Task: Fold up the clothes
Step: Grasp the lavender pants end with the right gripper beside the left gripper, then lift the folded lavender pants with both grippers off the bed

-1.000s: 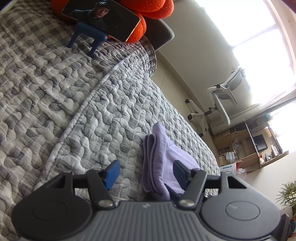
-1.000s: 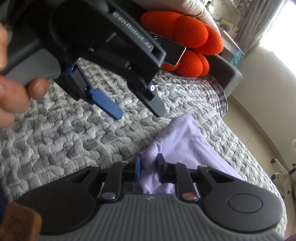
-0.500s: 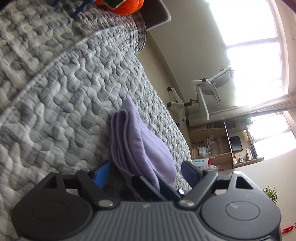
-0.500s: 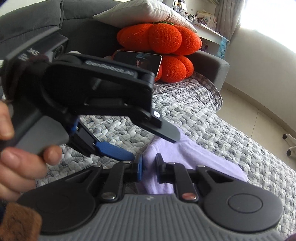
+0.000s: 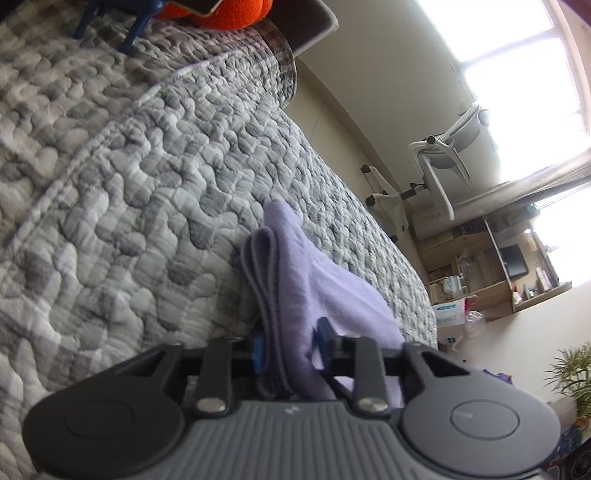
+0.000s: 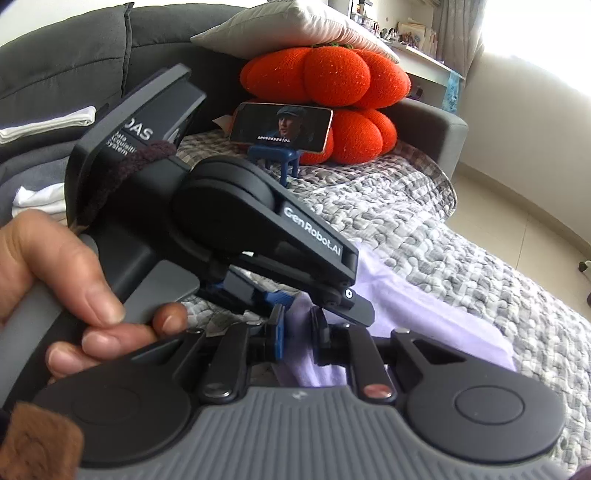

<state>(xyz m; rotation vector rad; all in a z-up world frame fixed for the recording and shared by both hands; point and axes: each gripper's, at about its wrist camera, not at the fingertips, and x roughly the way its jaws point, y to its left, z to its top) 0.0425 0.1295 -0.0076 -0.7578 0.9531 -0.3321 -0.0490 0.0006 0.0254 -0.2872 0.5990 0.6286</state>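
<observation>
Now your left gripper [image 5: 288,341], wide apart a moment ago, is closing on the near edge of the lilac garment [image 5: 314,280] lying on the quilt [image 5: 147,184], beside your right gripper [image 6: 297,332] already clamped there, so both are set to lift it.

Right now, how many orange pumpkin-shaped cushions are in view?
2: one orange cushion lies on top under the white pillow, the other below it, behind the phone. More may be hidden.
</observation>
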